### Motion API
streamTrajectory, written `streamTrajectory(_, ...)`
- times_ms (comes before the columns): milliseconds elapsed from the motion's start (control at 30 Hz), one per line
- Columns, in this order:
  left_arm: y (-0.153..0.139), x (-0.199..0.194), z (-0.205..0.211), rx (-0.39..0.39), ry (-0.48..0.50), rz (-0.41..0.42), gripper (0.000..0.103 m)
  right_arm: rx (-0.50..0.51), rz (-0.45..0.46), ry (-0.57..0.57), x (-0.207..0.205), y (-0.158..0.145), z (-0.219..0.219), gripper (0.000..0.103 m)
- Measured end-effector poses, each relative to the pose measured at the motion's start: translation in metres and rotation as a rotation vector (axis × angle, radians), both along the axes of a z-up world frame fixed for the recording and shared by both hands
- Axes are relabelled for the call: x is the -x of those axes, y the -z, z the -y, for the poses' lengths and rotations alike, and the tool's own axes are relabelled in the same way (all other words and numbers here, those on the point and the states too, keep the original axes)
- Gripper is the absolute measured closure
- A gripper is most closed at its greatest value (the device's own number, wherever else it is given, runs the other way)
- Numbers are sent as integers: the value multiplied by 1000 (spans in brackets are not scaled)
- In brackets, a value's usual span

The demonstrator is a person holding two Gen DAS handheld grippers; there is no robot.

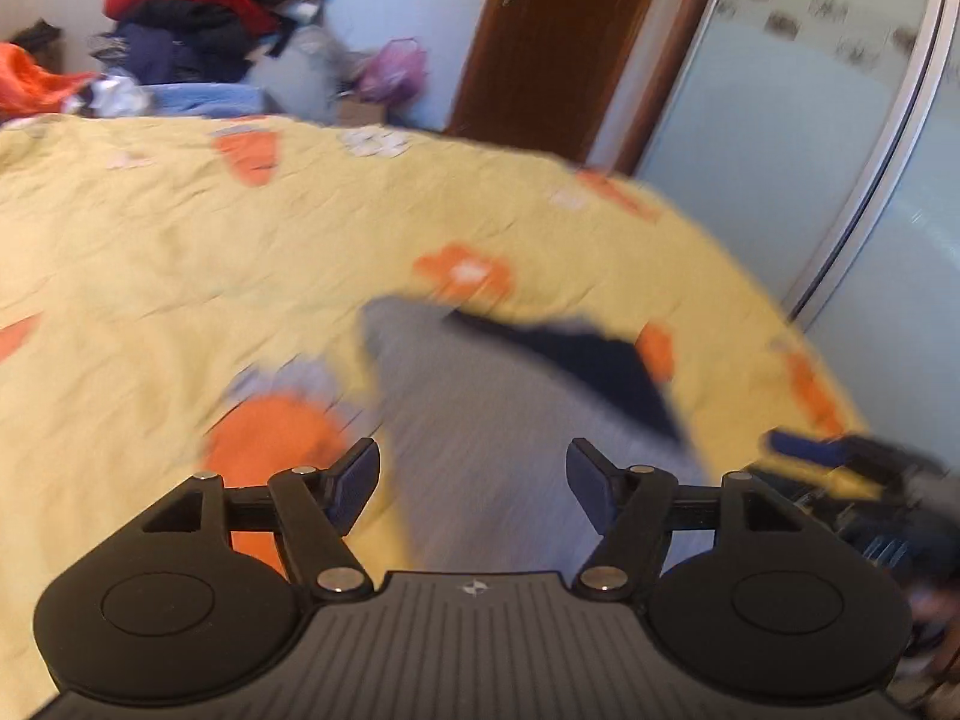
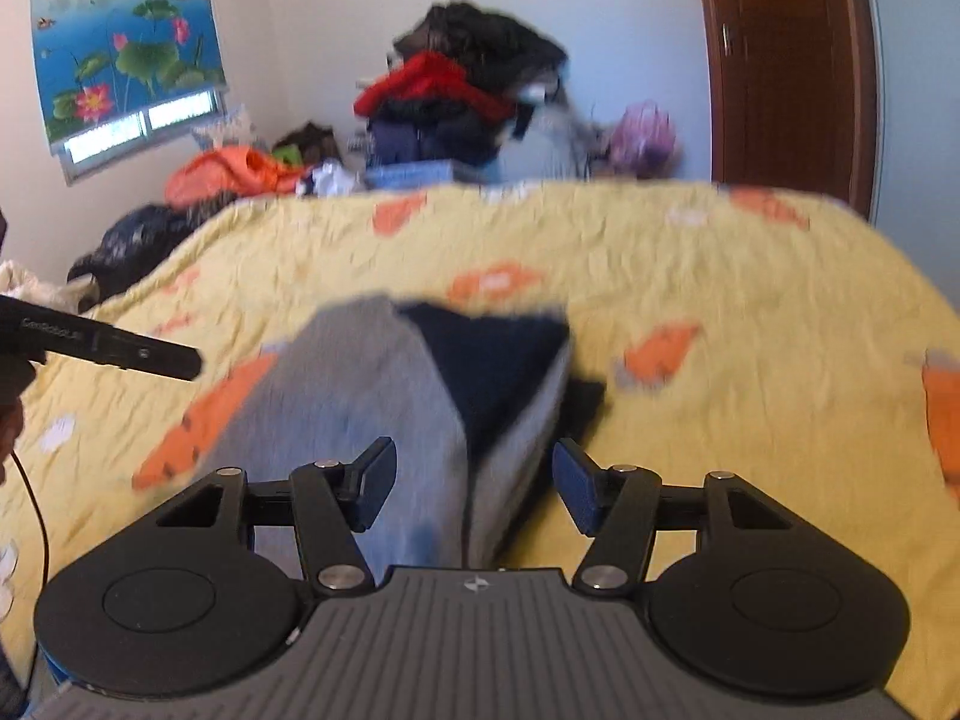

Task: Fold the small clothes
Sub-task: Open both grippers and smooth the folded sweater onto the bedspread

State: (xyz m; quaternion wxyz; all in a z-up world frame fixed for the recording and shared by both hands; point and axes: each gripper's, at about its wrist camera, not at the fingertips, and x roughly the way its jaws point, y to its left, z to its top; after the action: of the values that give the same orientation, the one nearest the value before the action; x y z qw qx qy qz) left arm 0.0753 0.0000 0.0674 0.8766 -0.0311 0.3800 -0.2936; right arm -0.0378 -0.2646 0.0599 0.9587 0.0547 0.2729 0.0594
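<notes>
Grey garment (image 2: 372,396) on yellow bedspread (image 2: 720,276), both tongs open

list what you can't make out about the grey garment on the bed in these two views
- Grey garment, both wrist views: motion blur hides what kind it is and how neat the fold is.
- Its near edge: hidden under each gripper's body.
- Dark blue part: lining or separate piece, cannot tell.
- Clothes pile beyond the bed: too blurred to sort.
</notes>
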Motion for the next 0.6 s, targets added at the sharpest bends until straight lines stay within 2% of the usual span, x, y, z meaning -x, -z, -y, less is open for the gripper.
streamTrajectory(167,18,-50,44,29,-18,-61,34,179,4,-17,-69,19,-24,55)
streamTrajectory(233,30,-61,58,17,-29,-61,24,197,-38,-19,-91,30,-28,60)
streamTrajectory(300,42,-65,72,-43,-41,-1,16,241,-70,-18,-106,42,-30,68)
streamTrajectory(367,55,-70,85,-125,-42,48,12,302,-84,29,-117,51,-29,68)
streamTrajectory(400,62,-71,90,-176,-58,73,3,276,-96,43,-122,52,-23,68)
streamTrajectory(433,72,-73,94,-215,-73,89,0,268,-106,58,-126,53,-20,68)
streamTrajectory(500,85,-78,82,-127,-112,67,0,321,-105,71,-129,56,-25,68)
streamTrajectory(533,86,-78,78,-110,-121,60,0,325,-106,70,-129,57,-26,68)
streamTrajectory(600,76,-69,72,-140,-139,75,1,289,-109,79,-123,49,-23,68)
